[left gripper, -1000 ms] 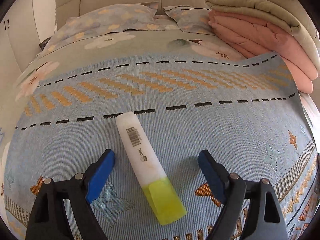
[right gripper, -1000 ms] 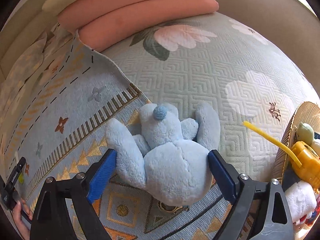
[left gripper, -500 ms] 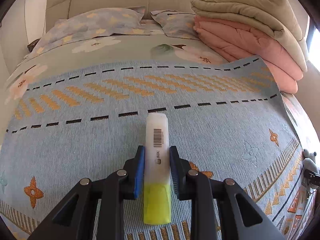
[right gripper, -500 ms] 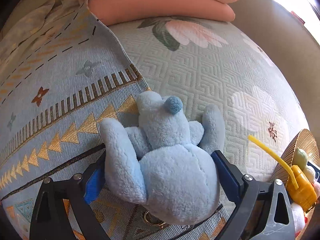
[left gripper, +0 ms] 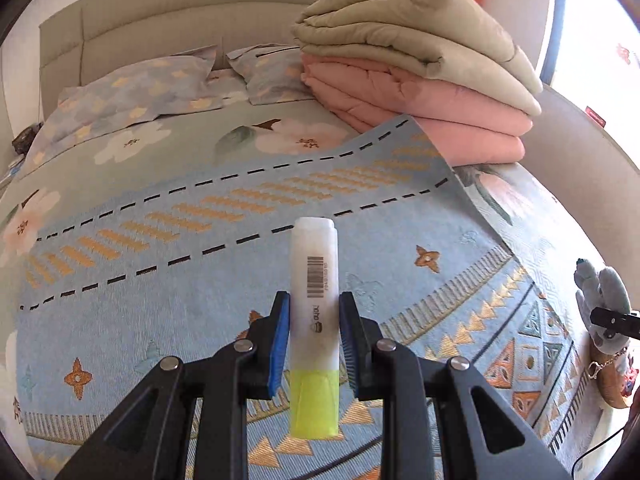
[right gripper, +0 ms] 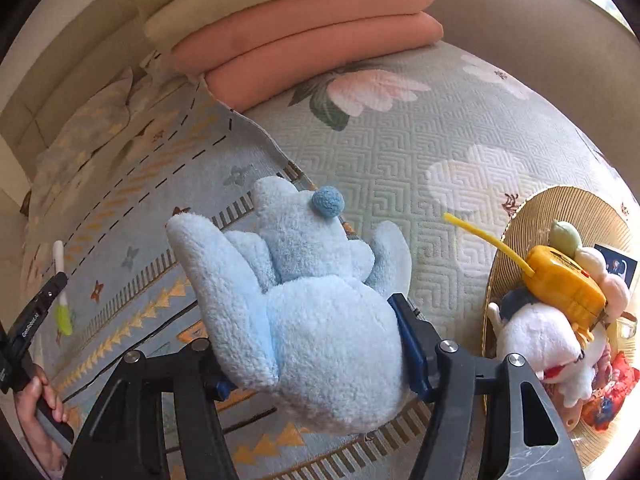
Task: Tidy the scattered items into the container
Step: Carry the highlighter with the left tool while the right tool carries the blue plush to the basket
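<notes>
My left gripper (left gripper: 314, 320) is shut on a white highlighter with a yellow cap (left gripper: 314, 312) and holds it above the blue patterned blanket (left gripper: 160, 280). My right gripper (right gripper: 316, 344) is shut on a light blue plush toy (right gripper: 312, 320) and holds it off the bed. The round woven basket (right gripper: 520, 216) lies at the right in the right wrist view, holding a yellow toy (right gripper: 564, 288), a white plush (right gripper: 536, 340) and other small items. The highlighter also shows small at the left of the right wrist view (right gripper: 62, 292). The plush also shows at the right edge of the left wrist view (left gripper: 604, 300).
Folded pink and beige quilts (left gripper: 420, 80) are stacked at the back right of the bed. Two floral pillows (left gripper: 136, 84) lie by the headboard. The green floral bedspread (right gripper: 400, 152) lies between the blanket and the basket.
The left gripper closed on the highlighter and lifted it, turning right. The right gripper closed on the blue plush and raised it off the bed, with the basket now fuller in view.
</notes>
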### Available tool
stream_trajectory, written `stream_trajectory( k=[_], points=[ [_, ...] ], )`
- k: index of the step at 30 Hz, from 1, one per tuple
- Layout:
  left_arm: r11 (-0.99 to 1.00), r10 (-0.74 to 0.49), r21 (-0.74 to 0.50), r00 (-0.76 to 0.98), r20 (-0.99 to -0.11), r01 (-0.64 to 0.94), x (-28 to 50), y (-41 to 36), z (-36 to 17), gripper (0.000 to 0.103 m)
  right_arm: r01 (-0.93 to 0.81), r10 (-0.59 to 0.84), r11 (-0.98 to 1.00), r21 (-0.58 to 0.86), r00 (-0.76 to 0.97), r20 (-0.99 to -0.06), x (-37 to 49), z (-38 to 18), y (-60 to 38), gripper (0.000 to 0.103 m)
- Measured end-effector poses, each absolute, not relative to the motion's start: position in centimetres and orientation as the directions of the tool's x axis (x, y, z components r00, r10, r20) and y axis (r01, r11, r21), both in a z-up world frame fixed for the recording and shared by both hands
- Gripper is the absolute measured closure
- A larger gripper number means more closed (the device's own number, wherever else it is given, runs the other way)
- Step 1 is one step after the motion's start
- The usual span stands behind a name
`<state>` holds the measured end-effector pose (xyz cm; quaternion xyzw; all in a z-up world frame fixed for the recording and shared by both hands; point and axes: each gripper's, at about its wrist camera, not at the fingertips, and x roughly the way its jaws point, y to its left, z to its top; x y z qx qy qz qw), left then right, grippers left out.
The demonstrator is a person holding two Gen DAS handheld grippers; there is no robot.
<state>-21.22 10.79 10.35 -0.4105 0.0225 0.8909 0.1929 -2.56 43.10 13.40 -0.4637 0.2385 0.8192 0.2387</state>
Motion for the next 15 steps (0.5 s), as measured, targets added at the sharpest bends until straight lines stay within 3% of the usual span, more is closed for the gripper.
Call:
stream_trajectory(
  k=[7,15],
  points=[
    [-0.877,0.390,-0.106,-0.565,-0.727,-0.468,-16.3,14.6,13.7,0.082,-0.579,0.118,-0.790,0.200,-0.464,-0.878,4.8,15.0,40.5,0.039],
    [-0.806,0.456,-0.105,-0.498,-0.738,-0.583,-11.0,20.4,15.4,0.082,-0.682,0.132,-0.698,0.219,-0.423,-0.896,15.3,14.3,41.9,0.039]
  ],
)
